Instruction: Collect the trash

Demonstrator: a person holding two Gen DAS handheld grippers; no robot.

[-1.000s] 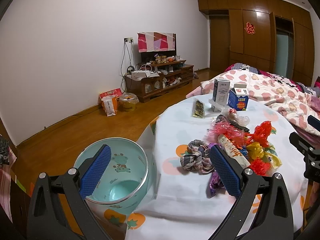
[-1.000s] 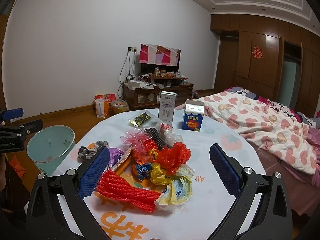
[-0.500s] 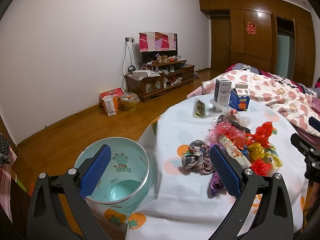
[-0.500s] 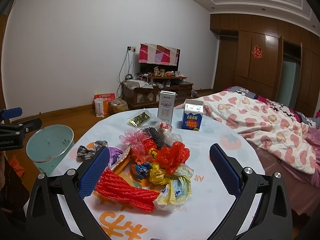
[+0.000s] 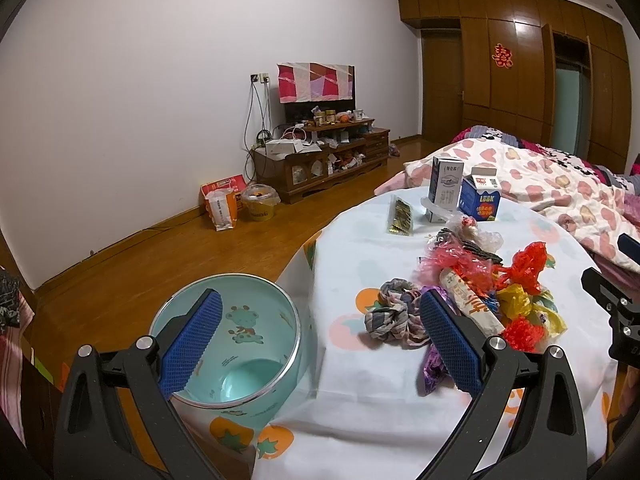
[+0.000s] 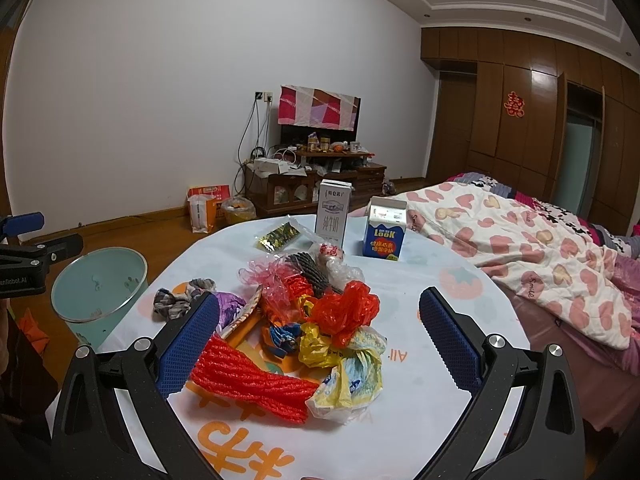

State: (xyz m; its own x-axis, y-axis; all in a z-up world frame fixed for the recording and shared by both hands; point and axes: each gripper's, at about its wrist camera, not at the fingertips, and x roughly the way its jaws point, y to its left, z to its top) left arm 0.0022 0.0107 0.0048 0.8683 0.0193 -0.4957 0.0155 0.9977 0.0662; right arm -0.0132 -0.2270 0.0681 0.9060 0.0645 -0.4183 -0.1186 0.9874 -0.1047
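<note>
A heap of crumpled trash (image 6: 316, 320), with red netting (image 6: 252, 384), a red plastic bag (image 6: 344, 308) and yellow wrappers, lies in the middle of the round bench (image 6: 432, 384). A grey scrap of cloth (image 5: 390, 316) sits at the heap's edge nearest the teal bin (image 5: 228, 340), which stands just beside the bench. Beyond the heap stand a white milk carton (image 6: 333, 214) and a blue carton (image 6: 385, 234). The right gripper (image 6: 318, 336) hovers before the heap with jaws spread and empty; the left gripper (image 5: 320, 338) has jaws spread and empty too, between bin and cloth.
</note>
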